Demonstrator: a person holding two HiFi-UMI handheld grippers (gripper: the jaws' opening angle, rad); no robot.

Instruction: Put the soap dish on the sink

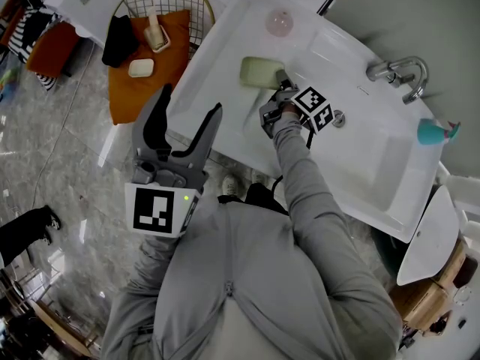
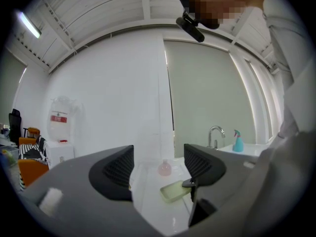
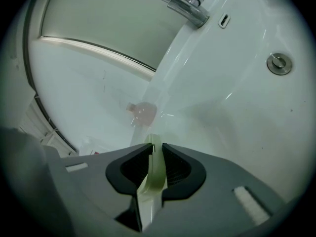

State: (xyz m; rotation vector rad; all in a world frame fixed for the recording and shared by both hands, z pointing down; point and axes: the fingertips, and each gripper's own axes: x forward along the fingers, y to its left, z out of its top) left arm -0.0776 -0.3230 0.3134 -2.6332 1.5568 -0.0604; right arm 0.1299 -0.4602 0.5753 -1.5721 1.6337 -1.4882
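Note:
The pale green soap dish [image 1: 259, 72] is over the left ledge of the white sink [image 1: 360, 193], and my right gripper [image 1: 280, 85] is shut on its near edge. In the right gripper view the dish rim [image 3: 155, 168] stands edge-on between the two dark pads of the right gripper [image 3: 156, 158]. My left gripper [image 1: 184, 120] is held open and empty in front of the sink; in the left gripper view its jaws stand apart around nothing, left gripper [image 2: 157, 166], with the soap dish [image 2: 175, 190] seen beyond them.
A pink round bottle [image 1: 279, 22] stands on the ledge beyond the dish. The faucet [image 1: 401, 72], the drain [image 1: 339, 118] and a teal spray bottle [image 1: 437, 131] are to the right. A wire basket [image 1: 161, 21] with soap items on an orange cloth sits left of the sink.

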